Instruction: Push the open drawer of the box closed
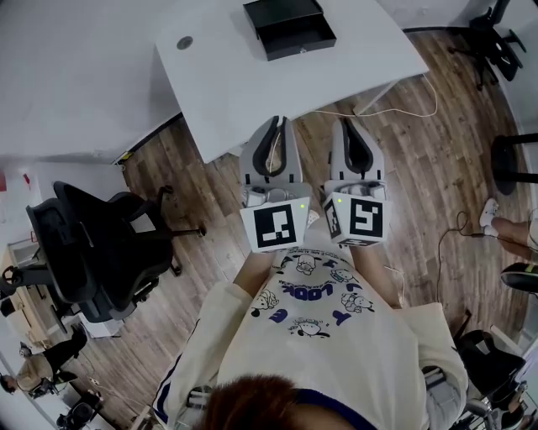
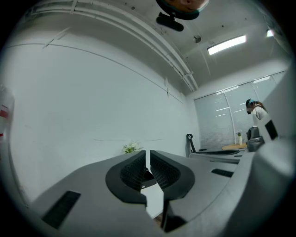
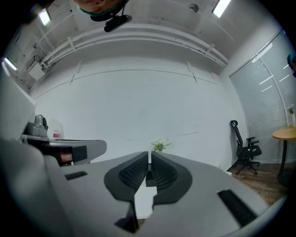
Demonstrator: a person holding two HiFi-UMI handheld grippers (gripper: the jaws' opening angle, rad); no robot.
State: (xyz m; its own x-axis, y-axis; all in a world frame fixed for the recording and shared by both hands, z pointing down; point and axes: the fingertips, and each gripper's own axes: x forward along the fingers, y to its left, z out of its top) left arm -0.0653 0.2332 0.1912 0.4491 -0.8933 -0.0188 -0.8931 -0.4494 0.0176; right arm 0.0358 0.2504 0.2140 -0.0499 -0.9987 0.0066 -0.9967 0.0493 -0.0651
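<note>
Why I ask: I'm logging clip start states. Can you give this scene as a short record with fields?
box: black, on the far part of the white table
drawer: open, pulled out toward the person
left claw: shut, empty, near the table's near edge
right claw: shut, empty, beside the left claw
contact with drawer: none, both claws well short of it
nearby: black office chair on the wooden floor, to the person's left

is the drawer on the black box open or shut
Open: the drawer sticks out from the front of the black box, its hollow inside showing.
</note>
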